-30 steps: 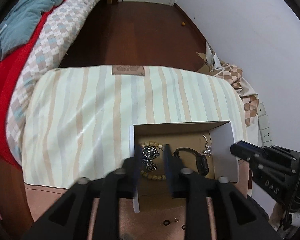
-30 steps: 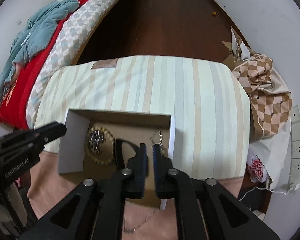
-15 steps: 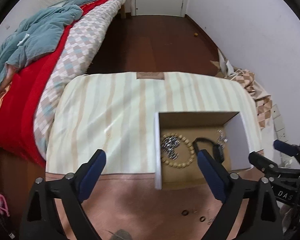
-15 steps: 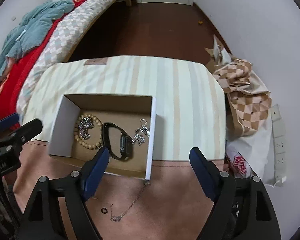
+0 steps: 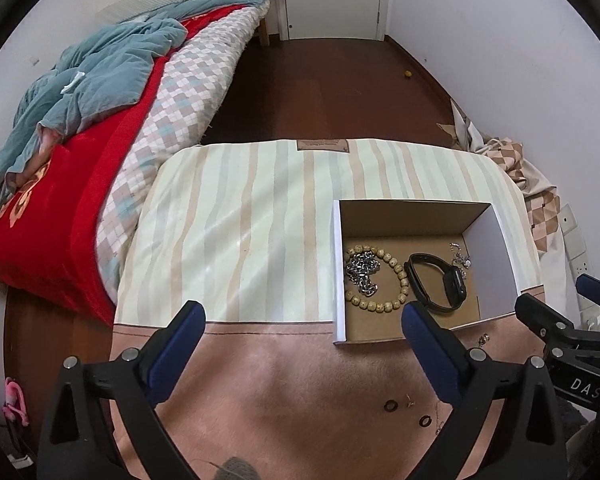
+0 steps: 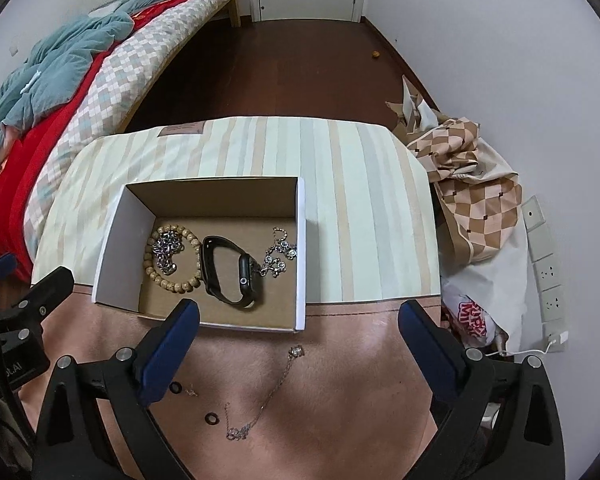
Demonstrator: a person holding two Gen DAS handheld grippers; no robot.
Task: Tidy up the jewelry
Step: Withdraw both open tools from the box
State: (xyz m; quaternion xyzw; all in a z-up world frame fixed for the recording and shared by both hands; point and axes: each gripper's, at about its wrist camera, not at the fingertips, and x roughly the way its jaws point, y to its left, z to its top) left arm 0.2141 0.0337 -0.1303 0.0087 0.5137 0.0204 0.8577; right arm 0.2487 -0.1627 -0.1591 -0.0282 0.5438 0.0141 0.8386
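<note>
Cardboard box point(image 6: 300, 256), open-topped with white outer walls, sits on your striped cloth point(image 6: 364, 208); inside lie a wooden bead bracelet point(image 6: 172, 276) around a silver chain point(image 6: 166, 250), a black smartwatch point(image 6: 232, 276) and a silver charm bracelet point(image 6: 278, 254) at right. Near the box, on the pink mat point(image 6: 340, 392), rest a thin silver necklace point(image 6: 264, 400) and two small black rings point(image 6: 211, 418). Your left gripper point(image 5: 302, 320) and right gripper point(image 6: 298, 320) both stand spread wide, holding nothing.

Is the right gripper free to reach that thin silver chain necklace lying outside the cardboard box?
Probably yes. The right gripper is open, and the thin silver chain necklace lies uncovered on the pink mat between its fingers, in front of the cardboard box.
</note>
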